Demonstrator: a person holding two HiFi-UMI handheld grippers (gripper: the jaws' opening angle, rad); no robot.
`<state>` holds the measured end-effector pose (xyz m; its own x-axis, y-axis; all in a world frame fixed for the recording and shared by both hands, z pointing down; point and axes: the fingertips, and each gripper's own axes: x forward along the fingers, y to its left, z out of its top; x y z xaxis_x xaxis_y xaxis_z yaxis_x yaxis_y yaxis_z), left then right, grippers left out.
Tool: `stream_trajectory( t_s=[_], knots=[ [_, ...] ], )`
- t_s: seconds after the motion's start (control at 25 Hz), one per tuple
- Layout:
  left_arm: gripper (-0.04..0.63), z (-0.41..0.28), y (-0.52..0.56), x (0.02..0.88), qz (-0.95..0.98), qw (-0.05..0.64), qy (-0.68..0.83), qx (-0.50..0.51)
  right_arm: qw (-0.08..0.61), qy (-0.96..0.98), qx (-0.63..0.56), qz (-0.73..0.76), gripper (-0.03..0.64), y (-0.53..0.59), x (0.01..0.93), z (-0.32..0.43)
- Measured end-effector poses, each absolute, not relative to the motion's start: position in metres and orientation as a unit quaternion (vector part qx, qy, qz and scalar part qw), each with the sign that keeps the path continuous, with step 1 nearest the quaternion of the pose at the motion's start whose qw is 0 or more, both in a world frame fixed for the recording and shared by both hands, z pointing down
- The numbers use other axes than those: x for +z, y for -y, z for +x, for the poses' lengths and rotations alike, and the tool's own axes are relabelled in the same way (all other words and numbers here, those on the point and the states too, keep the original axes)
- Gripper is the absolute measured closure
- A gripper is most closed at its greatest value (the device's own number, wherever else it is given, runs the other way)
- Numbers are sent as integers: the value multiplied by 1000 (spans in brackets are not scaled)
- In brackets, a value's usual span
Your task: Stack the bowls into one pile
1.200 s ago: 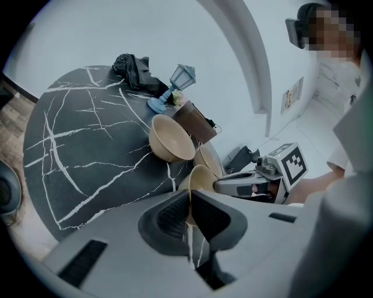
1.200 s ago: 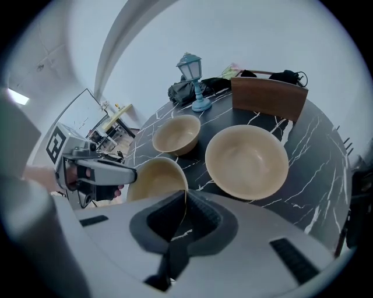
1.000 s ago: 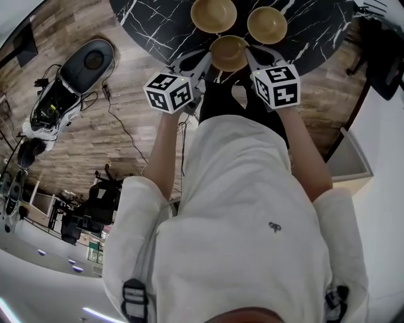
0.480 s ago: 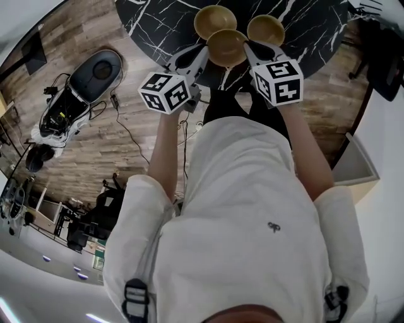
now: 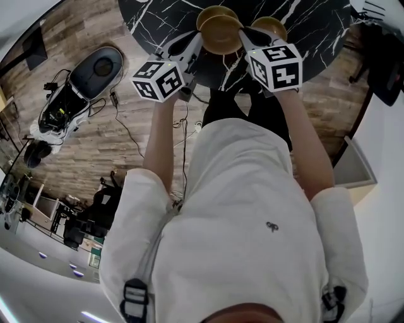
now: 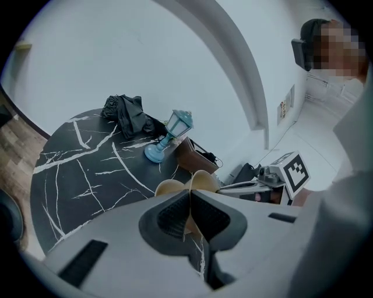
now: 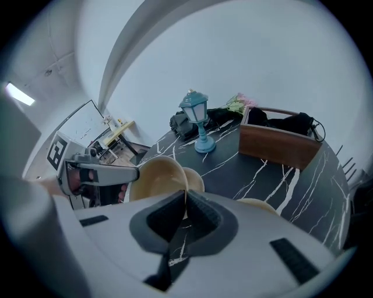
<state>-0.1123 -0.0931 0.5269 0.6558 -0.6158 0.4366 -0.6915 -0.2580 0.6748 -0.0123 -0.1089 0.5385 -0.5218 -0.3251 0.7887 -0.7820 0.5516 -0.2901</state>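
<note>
Head view: a tan held bowl (image 5: 221, 35) is being carried over the near part of the black marble table (image 5: 309, 28); its left rim is being pinched by the left gripper (image 5: 199, 40) and its right rim by the right gripper (image 5: 242, 36); a second bowl (image 5: 211, 11) beyond it is being largely covered by it, and a third bowl (image 5: 270, 25) is being partly hidden by the right gripper's body; cables and a dark rounded machine (image 5: 95, 63) are being shown on the wooden floor (image 5: 126, 145) at the left.

Left gripper view: the jaws of the left gripper (image 6: 189, 197) are being pressed together on the thin rim of the held bowl (image 6: 205, 179), with only that wall between the pads; the second bowl (image 6: 168, 187) is being shown just beside it on the table (image 6: 76, 174); the opposite rim is being met by the right gripper (image 6: 224, 187); farther back a blue lantern (image 6: 172, 132), a black bundle (image 6: 128, 113) and a wooden box (image 6: 189, 154) are being shown, well apart from the bowls.

Right gripper view: the jaws of the right gripper (image 7: 185, 201) are likewise being clamped almost fully closed on the held bowl (image 7: 152, 174); the second bowl (image 7: 195, 177) is being half hidden behind it; the third bowl (image 7: 256, 205) is being cut off by the gripper's body; the left gripper (image 7: 135, 173) is being shown at the far rim; the lantern (image 7: 195, 119), the wooden box (image 7: 280, 145) and pink flowers (image 7: 239, 103) are being shown beyond.
</note>
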Motion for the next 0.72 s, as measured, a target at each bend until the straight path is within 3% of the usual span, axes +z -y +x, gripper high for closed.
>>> stream_trajectory(
  t_s=[0.56,0.72],
  knots=[
    [584,-114,110,552,786,432,432,97,344,797,339,363,598,117,563,-16],
    [584,-114,112,561,781,415,452,120,351,796,336,361,523,115,570,-23]
  ],
)
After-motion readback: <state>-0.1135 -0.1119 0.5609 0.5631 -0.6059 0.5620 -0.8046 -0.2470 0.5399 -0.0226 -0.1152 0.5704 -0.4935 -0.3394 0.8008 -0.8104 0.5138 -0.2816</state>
